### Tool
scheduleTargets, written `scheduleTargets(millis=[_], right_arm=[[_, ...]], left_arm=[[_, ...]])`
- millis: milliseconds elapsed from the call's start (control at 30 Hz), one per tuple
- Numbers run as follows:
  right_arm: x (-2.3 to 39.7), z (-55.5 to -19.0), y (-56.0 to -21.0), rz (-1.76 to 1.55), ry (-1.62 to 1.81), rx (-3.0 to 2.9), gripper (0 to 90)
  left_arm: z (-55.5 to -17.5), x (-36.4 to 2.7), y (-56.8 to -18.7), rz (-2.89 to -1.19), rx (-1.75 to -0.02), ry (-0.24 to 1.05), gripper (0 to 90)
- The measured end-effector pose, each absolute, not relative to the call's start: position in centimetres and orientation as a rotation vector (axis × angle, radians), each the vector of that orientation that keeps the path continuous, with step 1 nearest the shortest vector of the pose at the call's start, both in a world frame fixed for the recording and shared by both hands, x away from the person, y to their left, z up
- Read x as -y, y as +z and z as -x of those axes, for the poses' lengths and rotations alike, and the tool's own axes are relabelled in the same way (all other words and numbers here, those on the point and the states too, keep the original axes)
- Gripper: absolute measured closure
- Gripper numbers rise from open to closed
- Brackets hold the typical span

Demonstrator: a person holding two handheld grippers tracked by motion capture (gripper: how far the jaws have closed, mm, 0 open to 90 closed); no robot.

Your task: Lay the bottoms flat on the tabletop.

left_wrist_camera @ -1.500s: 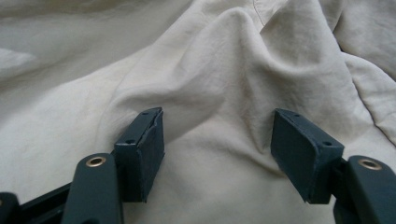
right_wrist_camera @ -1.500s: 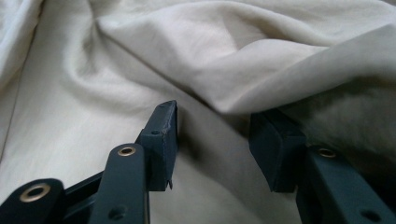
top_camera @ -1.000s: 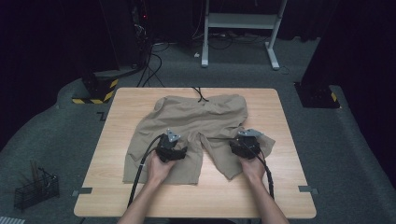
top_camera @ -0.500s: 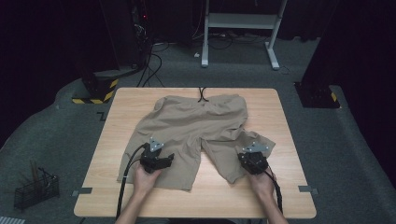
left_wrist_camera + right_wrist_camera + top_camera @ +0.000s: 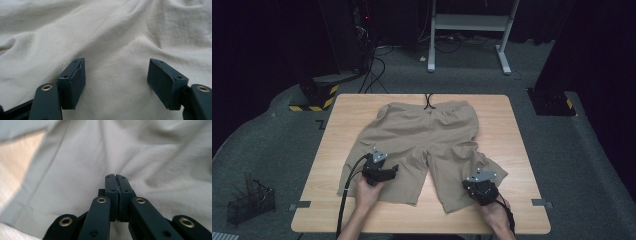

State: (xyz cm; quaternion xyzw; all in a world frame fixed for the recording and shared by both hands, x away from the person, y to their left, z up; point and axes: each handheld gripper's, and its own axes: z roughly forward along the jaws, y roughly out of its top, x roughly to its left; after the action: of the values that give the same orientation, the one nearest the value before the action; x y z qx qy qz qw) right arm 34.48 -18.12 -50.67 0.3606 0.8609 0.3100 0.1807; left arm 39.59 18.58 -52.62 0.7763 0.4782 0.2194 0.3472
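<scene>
A pair of tan shorts (image 5: 424, 142) lies spread flat on the wooden table (image 5: 512, 130), waistband toward the far edge and both legs pointing at the person; a dark drawstring hangs off the waistband at the far side.

The left tongs (image 5: 393, 170) rest over the shorts' left leg, near its hem, held by the left hand (image 5: 368, 192) that comes in from the near table edge. In the left gripper view the left tongs (image 5: 116, 83) stand wide apart, the two dark pads well separated with smooth, lightly creased fabric lying between and beyond them; neither pad pinches any cloth.

The right tongs (image 5: 477, 182) sit at the outer near corner of the shorts' right leg, close to the hem, with the right hand (image 5: 494, 212) behind them. In the right gripper view the right tongs (image 5: 116, 180) show their pads pressed together (no gap visible between them), having just been opening a little after closing. Whether a fold of cloth is caught there I cannot tell. The shorts' hem seam runs to the left of the pads in that view, with bare table beyond it.
</scene>
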Motion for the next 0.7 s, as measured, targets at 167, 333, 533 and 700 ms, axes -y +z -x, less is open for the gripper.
scheduleTargets(millis=[167, 333, 533, 700], right_arm=[[19.3, -36.0, -49.0, -1.115, 0.940, -2.223, 55.4], [20.6, -38.2, -48.8, -1.216, 0.870, -2.167, 62.4], [20.5, -37.4, -50.9, -1.186, 0.796, -2.351, 90.0], [20.8, -34.8, -50.6, -1.125, 0.824, -2.387, 85.9]], left_arm=[[-39.6, -18.6, -52.6, -2.014, -1.242, 0.570, 30.6], [-39.6, -18.6, -52.6, -2.014, -1.243, 0.570, 30.5], [-39.6, -18.6, -52.6, -2.013, -1.244, 0.570, 30.3], [-39.6, -18.6, -52.6, -2.014, -1.245, 0.570, 30.2]])
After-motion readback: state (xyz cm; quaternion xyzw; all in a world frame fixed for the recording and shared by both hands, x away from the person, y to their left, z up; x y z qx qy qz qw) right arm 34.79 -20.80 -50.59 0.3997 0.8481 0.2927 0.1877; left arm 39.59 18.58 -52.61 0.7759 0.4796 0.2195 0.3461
